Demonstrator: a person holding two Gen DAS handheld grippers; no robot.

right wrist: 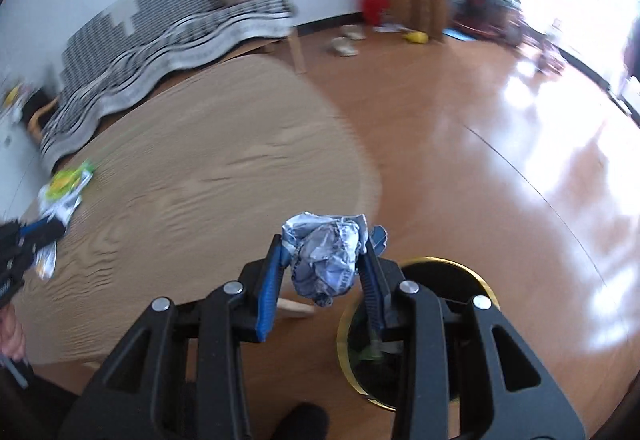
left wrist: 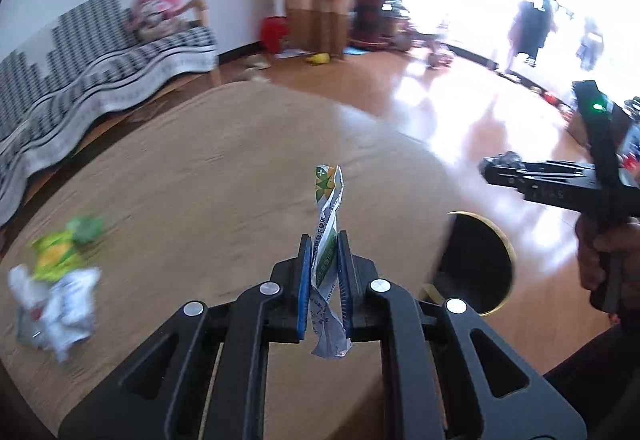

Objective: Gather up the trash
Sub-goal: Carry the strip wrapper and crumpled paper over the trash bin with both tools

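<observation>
Blue-padded left hand-held gripper [left wrist: 325,258] clamped tight on a twisted green-and-white wrapper [left wrist: 328,240], held upright above the near edge of the wooden bench [left wrist: 200,168]. Right hand-held gripper [right wrist: 322,260] part-way open, pads pressed on a crumpled ball of printed paper [right wrist: 326,254], hanging over the bench's right edge, just beside the gold-rimmed black bin [right wrist: 486,282] on the floor to the right. More trash at the bench's left: crumpled white paper [left wrist: 60,304] touching a yellow-green packet [left wrist: 64,246]. Striped sofa [left wrist: 92,80] beyond, far left.
</observation>
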